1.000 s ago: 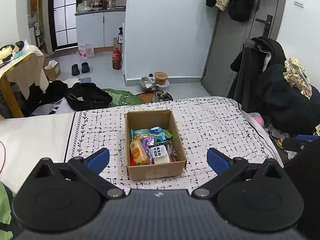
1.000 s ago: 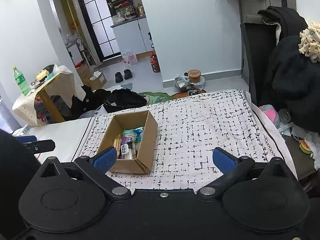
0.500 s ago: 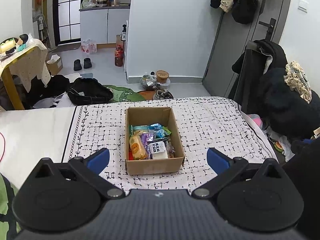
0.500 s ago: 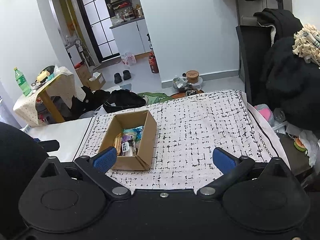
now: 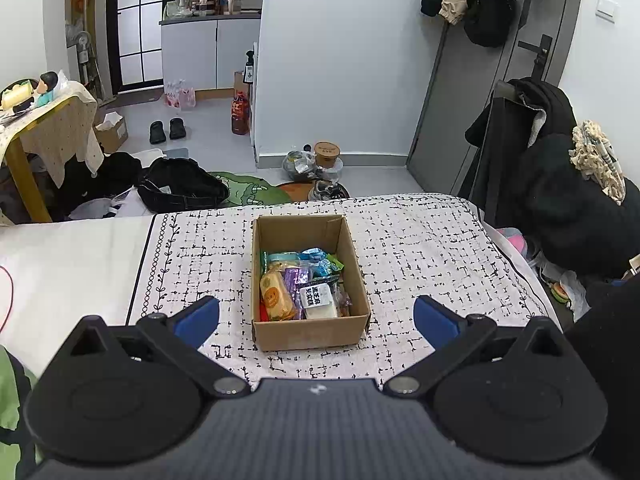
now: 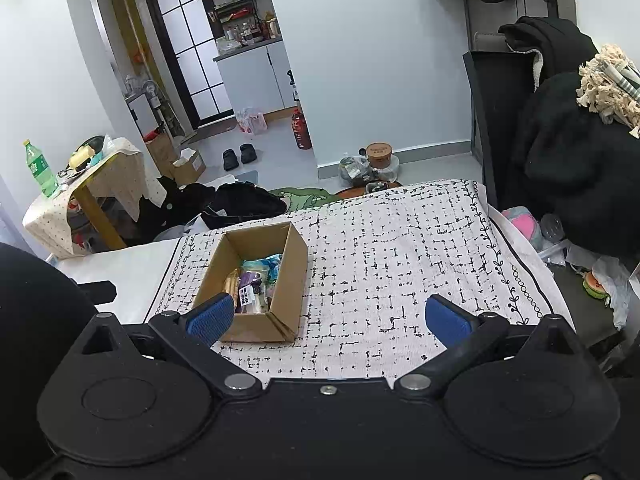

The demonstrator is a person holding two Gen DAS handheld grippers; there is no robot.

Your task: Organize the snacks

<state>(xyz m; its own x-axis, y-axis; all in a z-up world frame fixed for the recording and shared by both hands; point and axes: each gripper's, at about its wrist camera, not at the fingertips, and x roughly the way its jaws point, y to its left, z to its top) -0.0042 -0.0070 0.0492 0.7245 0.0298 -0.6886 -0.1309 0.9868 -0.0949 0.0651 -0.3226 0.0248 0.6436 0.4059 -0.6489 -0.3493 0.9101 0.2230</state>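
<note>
Left wrist: one cardboard box [image 5: 310, 330], snacks [image 5: 300, 286].

Blk slippers [image 5: 167, 130] on floor nr red bottle [image 5: 240, 114].

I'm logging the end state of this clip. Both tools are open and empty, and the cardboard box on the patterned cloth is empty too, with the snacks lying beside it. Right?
Not quite. The cardboard box is not empty: the snacks lie inside it, none beside it on the patterned cloth, as the left wrist view shows. The rest holds: the left tool and the right tool are both open and empty.
</note>
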